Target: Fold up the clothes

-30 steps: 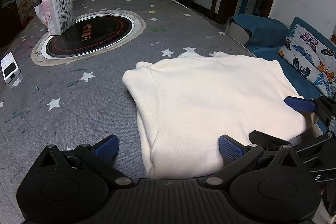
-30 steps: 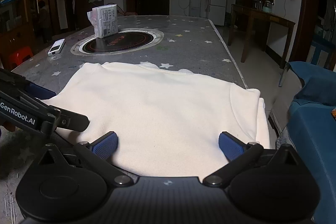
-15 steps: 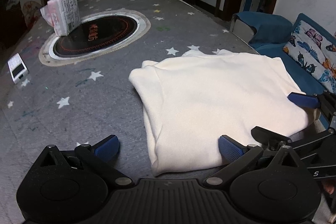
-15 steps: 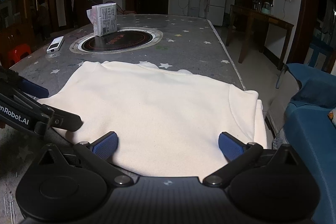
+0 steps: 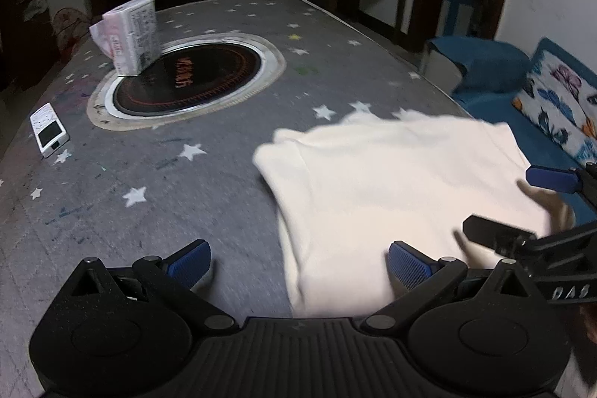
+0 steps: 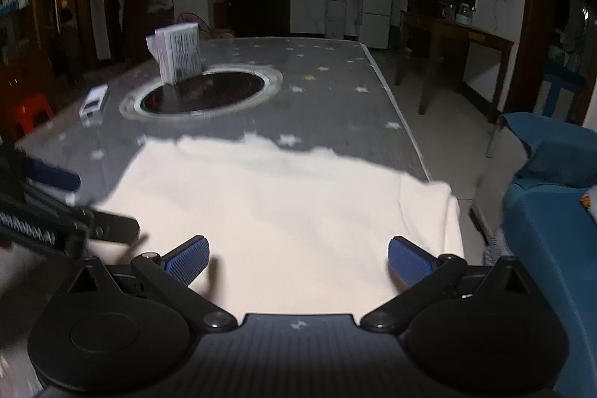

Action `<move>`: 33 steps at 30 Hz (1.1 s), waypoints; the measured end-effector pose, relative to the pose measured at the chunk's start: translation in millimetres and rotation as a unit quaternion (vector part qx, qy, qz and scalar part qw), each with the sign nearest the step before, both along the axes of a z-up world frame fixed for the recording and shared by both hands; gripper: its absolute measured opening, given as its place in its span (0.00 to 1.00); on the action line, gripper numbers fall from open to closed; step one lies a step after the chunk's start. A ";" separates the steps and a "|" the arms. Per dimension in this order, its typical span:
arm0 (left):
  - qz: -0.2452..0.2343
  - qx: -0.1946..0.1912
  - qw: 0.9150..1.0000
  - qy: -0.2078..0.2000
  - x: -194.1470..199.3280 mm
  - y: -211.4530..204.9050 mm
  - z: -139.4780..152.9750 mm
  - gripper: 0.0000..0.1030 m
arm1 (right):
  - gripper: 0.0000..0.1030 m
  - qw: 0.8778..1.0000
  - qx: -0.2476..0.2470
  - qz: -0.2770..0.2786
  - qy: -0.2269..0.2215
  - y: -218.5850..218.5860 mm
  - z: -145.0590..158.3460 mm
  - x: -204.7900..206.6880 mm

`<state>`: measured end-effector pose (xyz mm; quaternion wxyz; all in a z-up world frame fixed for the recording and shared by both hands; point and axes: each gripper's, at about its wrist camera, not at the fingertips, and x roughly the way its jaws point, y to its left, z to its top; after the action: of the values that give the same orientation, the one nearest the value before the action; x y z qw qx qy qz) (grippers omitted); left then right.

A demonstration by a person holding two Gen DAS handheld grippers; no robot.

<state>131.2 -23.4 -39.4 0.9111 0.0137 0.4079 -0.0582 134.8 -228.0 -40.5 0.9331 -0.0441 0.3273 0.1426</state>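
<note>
So we had the cream sweater (image 5: 403, 189) lying folded flat on the starry table (image 5: 209, 174), near its edge. Both our claws, left gripper (image 5: 296, 263) and right gripper (image 6: 296, 260), hovered low over it, spread wide, gripping nothing.

Dim room, motion blur esp. right view, fisheye bending at edges.

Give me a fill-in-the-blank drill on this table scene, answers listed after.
1. The cream garment lies on a grey tablecloth printed with white ____.
2. The jaws of both grippers stand ____.
3. The paper packet stands at the rim of the round black ____.
4. The white remote lies ____ of the garment in the left wrist view.

Missing words: stars; open; cooktop; left
</note>
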 end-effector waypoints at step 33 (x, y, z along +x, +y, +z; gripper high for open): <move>-0.010 0.000 1.000 0.011 -17.7 1.5 5.0 1.00 | 1.00 0.998 0.014 -0.030 0.047 -1.7 15.6 12.9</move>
<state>113.5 -21.9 -34.4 0.9058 0.0168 0.4178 -0.0679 147.7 -229.7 -24.9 0.9210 -0.0143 0.3702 0.1208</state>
